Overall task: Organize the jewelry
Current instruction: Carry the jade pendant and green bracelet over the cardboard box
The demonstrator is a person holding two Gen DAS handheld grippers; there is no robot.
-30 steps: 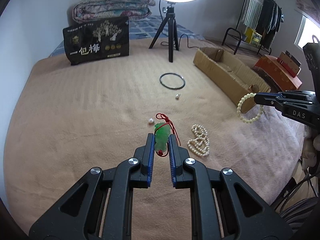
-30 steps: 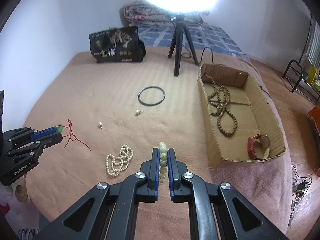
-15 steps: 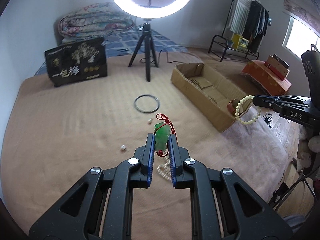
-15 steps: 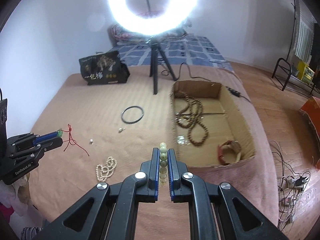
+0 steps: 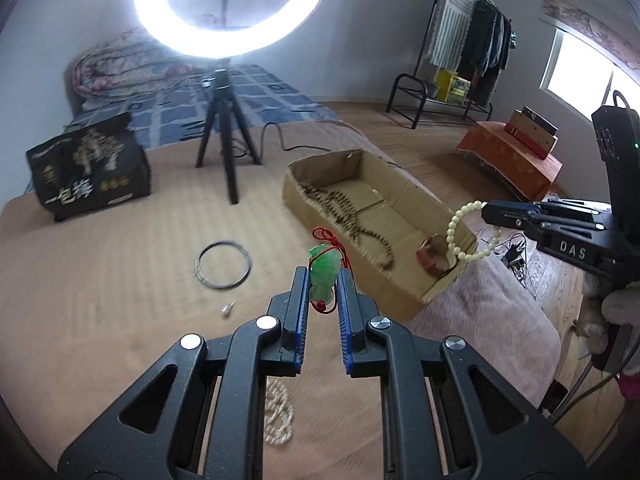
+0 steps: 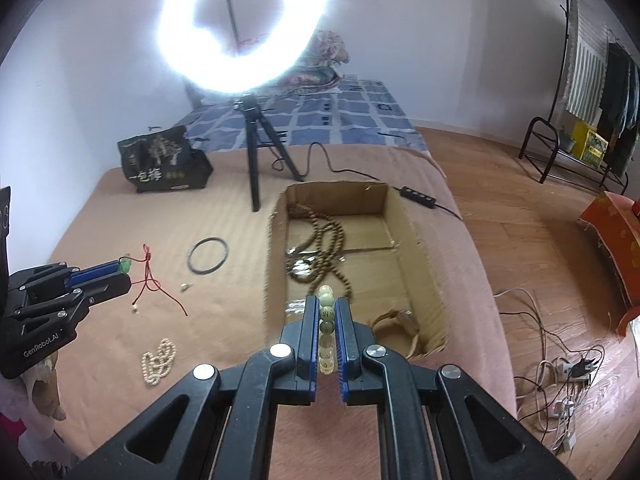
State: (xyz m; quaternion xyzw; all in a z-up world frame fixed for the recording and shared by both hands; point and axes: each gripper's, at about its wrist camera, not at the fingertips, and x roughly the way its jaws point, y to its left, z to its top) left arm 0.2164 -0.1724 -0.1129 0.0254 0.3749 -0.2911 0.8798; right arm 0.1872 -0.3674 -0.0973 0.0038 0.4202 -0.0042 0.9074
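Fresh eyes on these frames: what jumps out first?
The glaring ring light on its tripod at the far end of the bed dominates both views. Next, the two loads: the left claw is shut on a green jade pendant with a red cord, and the right claw is shut on a pale bead bracelet. Both are held near the cardboard box, which already holds brown prayer beads.

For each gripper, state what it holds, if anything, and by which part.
Left gripper: green pendant, clamped across its body. Right gripper: pale bead bracelet, pinched on one side of its loop.
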